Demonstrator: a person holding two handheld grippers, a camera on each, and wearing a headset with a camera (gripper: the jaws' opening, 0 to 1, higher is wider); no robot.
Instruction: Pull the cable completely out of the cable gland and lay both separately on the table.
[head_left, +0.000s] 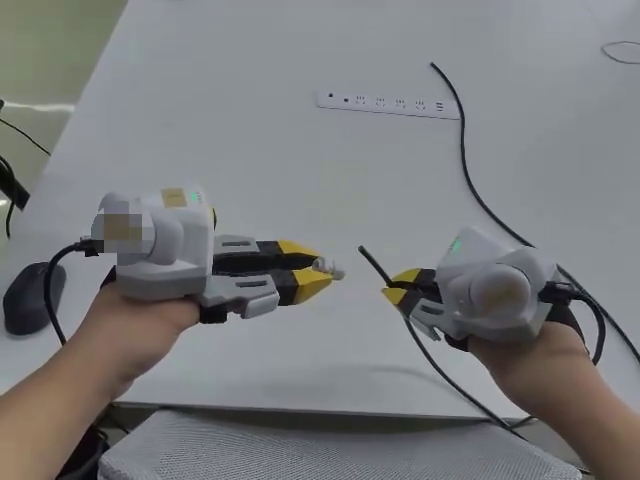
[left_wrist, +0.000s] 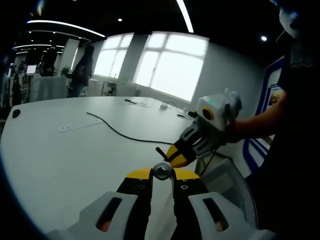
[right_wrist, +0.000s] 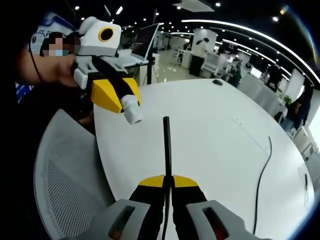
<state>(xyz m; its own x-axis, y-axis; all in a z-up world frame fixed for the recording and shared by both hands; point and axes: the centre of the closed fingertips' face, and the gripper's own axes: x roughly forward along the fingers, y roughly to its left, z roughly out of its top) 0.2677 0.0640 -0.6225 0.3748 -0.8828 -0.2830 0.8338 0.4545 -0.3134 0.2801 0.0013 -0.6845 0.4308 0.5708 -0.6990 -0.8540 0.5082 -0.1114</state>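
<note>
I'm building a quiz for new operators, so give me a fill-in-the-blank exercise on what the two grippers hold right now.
1. The left gripper is shut on a small white ____.
2. The right gripper is shut on a thin ____ cable.
3. The cable's free end is fully ____ of that white part, a gap between them.
4. Far back on the table lies a white ____.
Missing words: cable gland; black; out; power strip.

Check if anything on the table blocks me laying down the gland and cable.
Nothing visible does. The table under the gland and the cable is bare; the power strip lies far back, and a black cord runs behind the right gripper.
</note>
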